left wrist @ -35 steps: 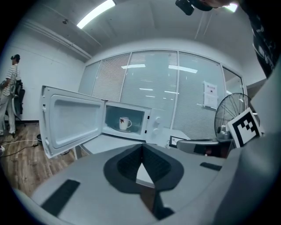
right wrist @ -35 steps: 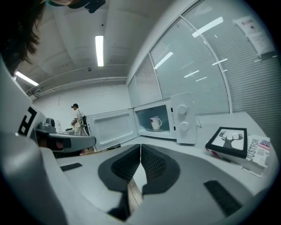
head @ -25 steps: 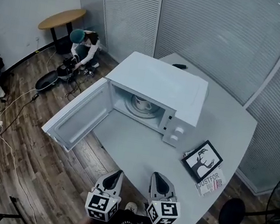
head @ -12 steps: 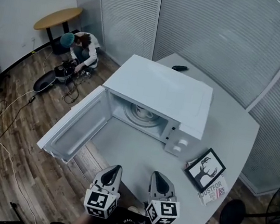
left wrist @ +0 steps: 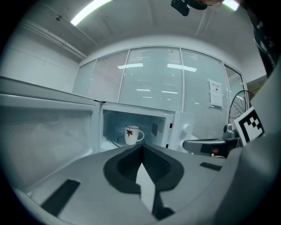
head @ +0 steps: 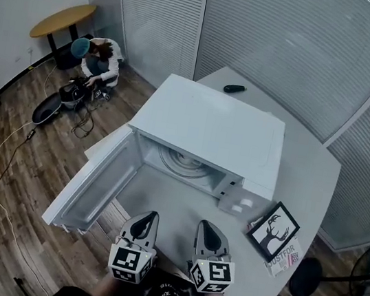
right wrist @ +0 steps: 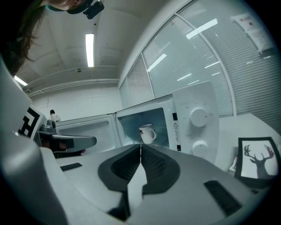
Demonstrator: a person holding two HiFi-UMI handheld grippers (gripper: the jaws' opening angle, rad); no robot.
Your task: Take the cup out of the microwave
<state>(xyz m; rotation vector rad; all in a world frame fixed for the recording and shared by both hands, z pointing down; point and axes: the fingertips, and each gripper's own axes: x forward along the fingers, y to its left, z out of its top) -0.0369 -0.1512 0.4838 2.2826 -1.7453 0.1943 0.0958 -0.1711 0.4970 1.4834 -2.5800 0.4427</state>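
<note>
The white microwave (head: 208, 130) stands on the grey table (head: 306, 177) with its door (head: 92, 181) swung wide open to the left. A white cup with a red leaf print (left wrist: 131, 134) stands upright on the turntable inside, handle to the right; the right gripper view shows the cup (right wrist: 147, 132) too. In the head view the oven's top hides it. My left gripper (head: 146, 218) and right gripper (head: 204, 225) hover side by side at the table's near edge, in front of the open cavity and well short of it. Both are shut with nothing between the jaws.
A framed deer picture (head: 273, 231) and a booklet (head: 283, 255) lie right of the microwave. A black remote (head: 234, 88) lies behind it. A person (head: 95, 56) crouches on the wooden floor by a round table (head: 56, 19). A black stand (head: 307, 278) is at the right.
Both grippers have advanced toward the microwave, which now sits nearer and lower in the head view. The oven's top now covers the cup there. The jaws stay closed.
</note>
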